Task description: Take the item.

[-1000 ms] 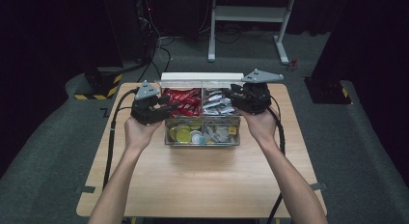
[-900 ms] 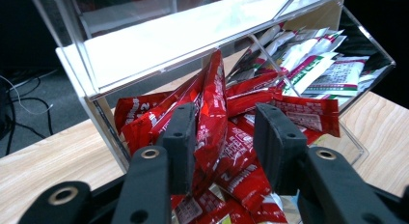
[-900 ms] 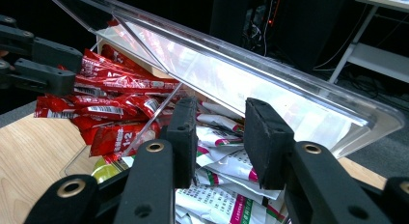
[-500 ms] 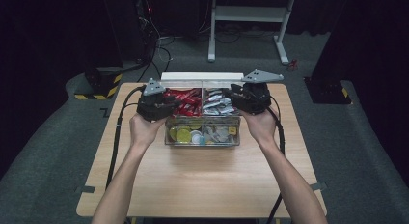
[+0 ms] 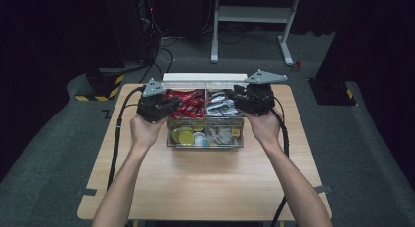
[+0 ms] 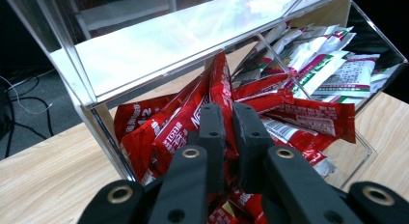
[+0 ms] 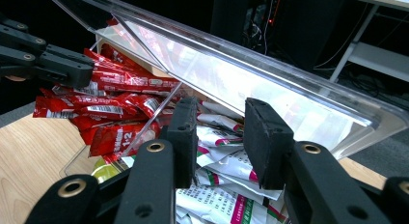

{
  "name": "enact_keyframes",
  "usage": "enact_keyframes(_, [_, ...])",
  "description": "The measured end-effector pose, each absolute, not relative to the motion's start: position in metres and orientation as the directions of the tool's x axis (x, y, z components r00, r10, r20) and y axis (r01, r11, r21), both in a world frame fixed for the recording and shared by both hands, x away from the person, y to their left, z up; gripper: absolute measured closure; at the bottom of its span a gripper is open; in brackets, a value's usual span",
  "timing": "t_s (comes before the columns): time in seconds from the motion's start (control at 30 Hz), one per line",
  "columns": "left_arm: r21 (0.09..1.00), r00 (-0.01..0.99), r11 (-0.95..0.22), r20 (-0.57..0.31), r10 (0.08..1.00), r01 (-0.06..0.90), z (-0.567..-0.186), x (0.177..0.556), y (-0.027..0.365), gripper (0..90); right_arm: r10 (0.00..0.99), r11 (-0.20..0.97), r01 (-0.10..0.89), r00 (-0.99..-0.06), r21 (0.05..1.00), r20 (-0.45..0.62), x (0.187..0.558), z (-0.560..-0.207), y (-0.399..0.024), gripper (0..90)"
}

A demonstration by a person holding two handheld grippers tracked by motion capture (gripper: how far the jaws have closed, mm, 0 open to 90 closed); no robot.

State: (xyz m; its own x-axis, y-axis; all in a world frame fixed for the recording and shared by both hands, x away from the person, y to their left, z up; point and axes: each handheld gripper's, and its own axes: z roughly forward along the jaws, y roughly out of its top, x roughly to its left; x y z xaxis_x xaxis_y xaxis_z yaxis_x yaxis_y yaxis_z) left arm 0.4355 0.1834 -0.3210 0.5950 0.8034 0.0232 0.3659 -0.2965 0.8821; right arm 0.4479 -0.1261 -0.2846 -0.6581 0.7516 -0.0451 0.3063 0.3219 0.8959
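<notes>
1. Left gripper view: left gripper [image 6: 230, 119] jaws just closing, now together on a red sachet [image 6: 223, 84] in the far left compartment of the clear box [image 6: 144, 50].
2. Right gripper view: right gripper [image 7: 223, 137] jaws drawn in over the white sachets [image 7: 226, 168] in the far right compartment of the box; hold on one not confirmable.
3. Judge the red sachet secured. Lift straight up out of the box next; watch for neighbouring sachets dragging along.
</notes>
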Motion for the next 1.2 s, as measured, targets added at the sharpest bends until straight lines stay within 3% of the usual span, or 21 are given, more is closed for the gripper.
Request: enact_keyframes(1.2, [0.903,0.652,-0.289,0.013,0.758,0.318,-0.306,0.402,0.204,86.5,0.75,0.32,0.31,-0.66,0.895,-0.04,0.448,-0.284,-0.126,65.6])
